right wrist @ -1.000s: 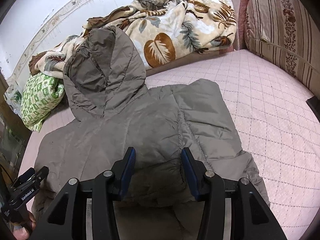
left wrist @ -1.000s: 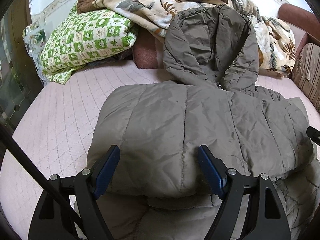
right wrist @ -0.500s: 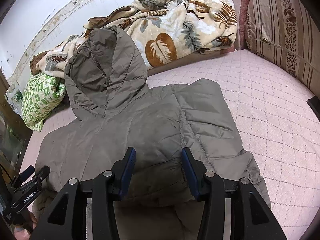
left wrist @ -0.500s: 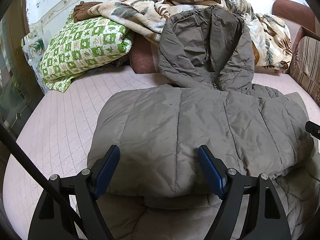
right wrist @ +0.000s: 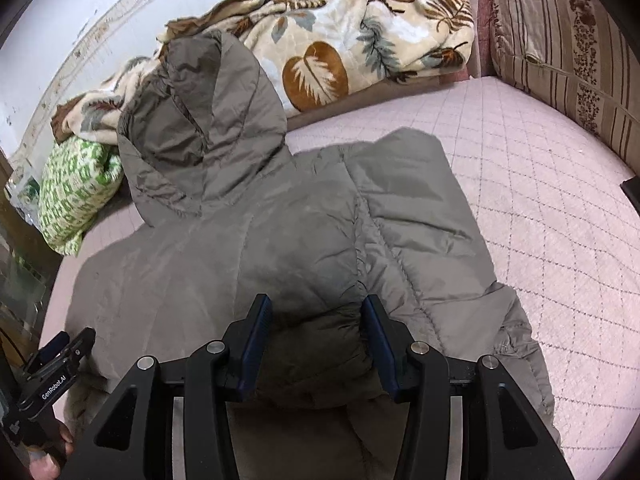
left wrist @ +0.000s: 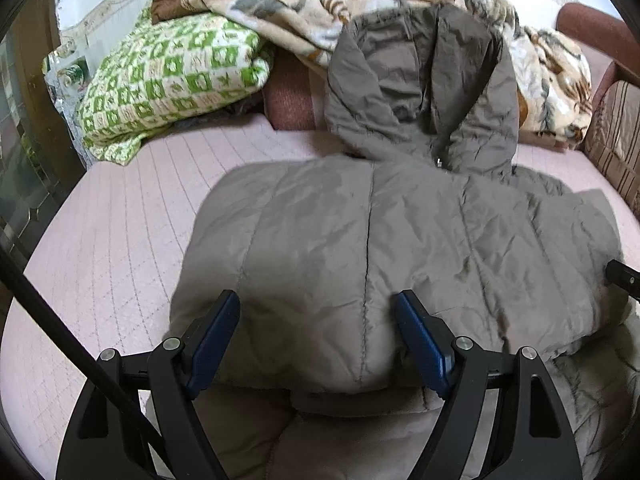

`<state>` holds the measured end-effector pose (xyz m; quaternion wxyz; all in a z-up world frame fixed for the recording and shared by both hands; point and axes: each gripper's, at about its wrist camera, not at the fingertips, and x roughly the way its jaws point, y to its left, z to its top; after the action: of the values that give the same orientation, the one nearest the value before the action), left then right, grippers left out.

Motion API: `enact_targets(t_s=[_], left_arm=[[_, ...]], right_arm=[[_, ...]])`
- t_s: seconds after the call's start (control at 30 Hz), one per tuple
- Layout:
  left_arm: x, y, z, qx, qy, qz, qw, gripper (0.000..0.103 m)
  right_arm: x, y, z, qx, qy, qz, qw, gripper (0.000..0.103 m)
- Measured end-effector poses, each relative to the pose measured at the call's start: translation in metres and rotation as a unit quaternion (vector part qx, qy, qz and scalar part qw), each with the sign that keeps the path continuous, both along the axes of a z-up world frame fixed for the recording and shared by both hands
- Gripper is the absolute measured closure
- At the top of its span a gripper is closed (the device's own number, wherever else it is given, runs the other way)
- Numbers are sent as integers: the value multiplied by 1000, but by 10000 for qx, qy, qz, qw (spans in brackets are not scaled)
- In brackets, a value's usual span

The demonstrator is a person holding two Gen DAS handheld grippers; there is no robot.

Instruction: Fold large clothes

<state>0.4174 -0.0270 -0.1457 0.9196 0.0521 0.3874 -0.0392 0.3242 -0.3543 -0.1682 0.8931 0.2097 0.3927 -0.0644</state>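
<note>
A grey-brown hooded puffer jacket [left wrist: 360,232] lies spread on the pink quilted bed [left wrist: 120,220], its hood [left wrist: 420,88] leaning against the bedding behind. The near part is folded up over the body. My left gripper [left wrist: 317,300] is shut on the thick folded edge, which bulges between its blue pads. In the right wrist view the jacket [right wrist: 280,240] fills the middle, and my right gripper [right wrist: 316,304] is shut on a dark bunched fold of it. The left gripper [right wrist: 60,356] shows at the lower left there, with a hand [right wrist: 44,464] under it.
A green checked pillow [left wrist: 172,80] and a leaf-patterned blanket [right wrist: 360,40] are piled at the back. A striped cushion [right wrist: 560,40] lines the right side. Bare mattress [right wrist: 560,220] lies right of the jacket. A dark pole [left wrist: 60,320] crosses the left wrist view.
Both grippers keep the same hold on the jacket's fold. The views have shifted only slightly, and the jacket has not changed shape.
</note>
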Motion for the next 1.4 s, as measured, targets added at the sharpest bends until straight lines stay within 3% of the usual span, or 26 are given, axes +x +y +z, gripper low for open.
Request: enact_targets(t_s=[0.17, 0.3, 0.7, 0.9, 1.17, 1.4], left_arm=[[-6, 6, 14, -65, -351, 124, 9993, 23], [-5, 12, 18, -171, -390, 232, 9988, 24], [-16, -1, 25, -171, -635, 125, 9978, 24], [-27, -12, 32, 41, -938, -39, 9956, 24], [-37, -22, 44, 198, -1199, -203, 9924, 24], [-53, -25, 58, 108, -1424, -341, 9892, 24]], right_arm=[[-7, 1, 13, -147, -310, -51, 9994, 52], [-7, 6, 16, -207, -423, 10, 9989, 52], [-13, 69, 27, -807, -821, 1026, 9880, 52], [-16, 82, 25, -941, -848, 1243, 9841, 52], [-23, 82, 26, -974, -833, 1233, 9841, 52], [-68, 75, 33, -670, -713, 723, 9926, 52]])
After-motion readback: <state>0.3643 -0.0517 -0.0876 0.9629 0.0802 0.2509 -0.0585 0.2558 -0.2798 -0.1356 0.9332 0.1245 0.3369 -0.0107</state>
